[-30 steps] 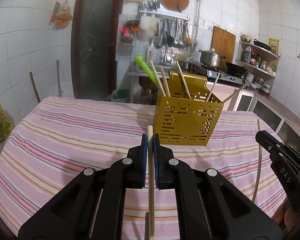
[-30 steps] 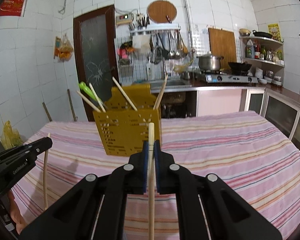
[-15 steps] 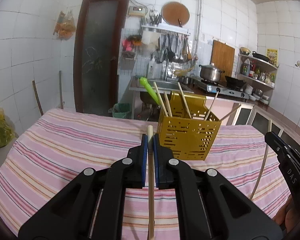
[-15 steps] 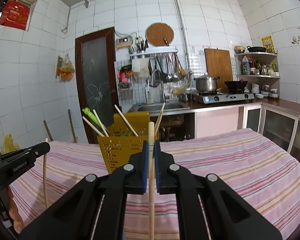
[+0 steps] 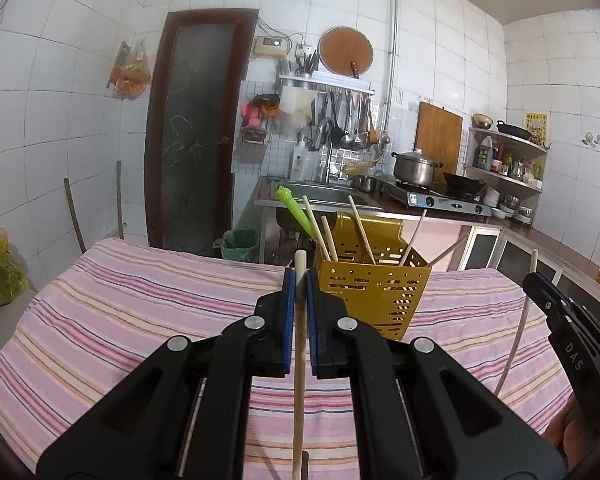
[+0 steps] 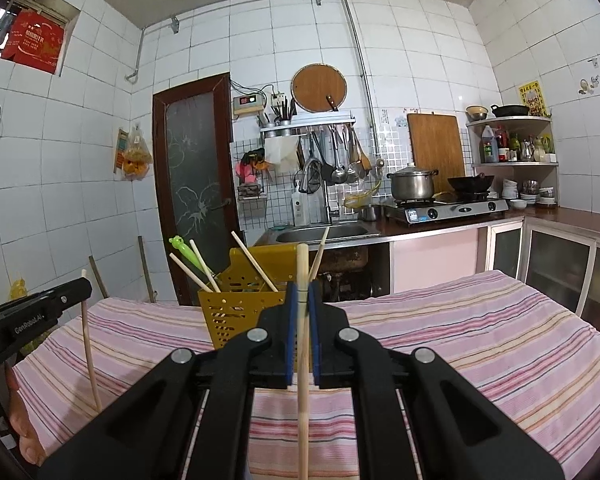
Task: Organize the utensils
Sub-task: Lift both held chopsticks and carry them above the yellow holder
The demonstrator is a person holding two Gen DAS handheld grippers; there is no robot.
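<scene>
**A:** What have I got in the claws?

**B:** From my seat, the left gripper is clenched on a wooden chopstick. The blue pads press it from both sides, its blunt end sticks up just above the tips, and the shaft runs down between the black arms. The right gripper is clamped the same way on a second chopstick, held upright, top end poking above the jaws.

**A:** Can each camera see the other claw?

**B:** Yes. In the left wrist view the right gripper sits at the right edge with its chopstick hanging below. In the right wrist view the left gripper is at the left edge, its chopstick reaching down towards the cloth. Whether that tip touches, I cannot tell.

**A:** And beyond the claws?

**B:** A table under a pink striped tablecloth. Near its far edge stands the yellow perforated utensil holder, already carrying several chopsticks and a green-handled utensil, all leaning. My two chopsticks are both outside it, on the near side.

**A:** The room?

**B:** White-tiled kitchen. A dark door on the back wall, a sink with ladles hanging above, a steel pot and a wok on the gas stove, and a corner shelf of bottles on the right.
</scene>
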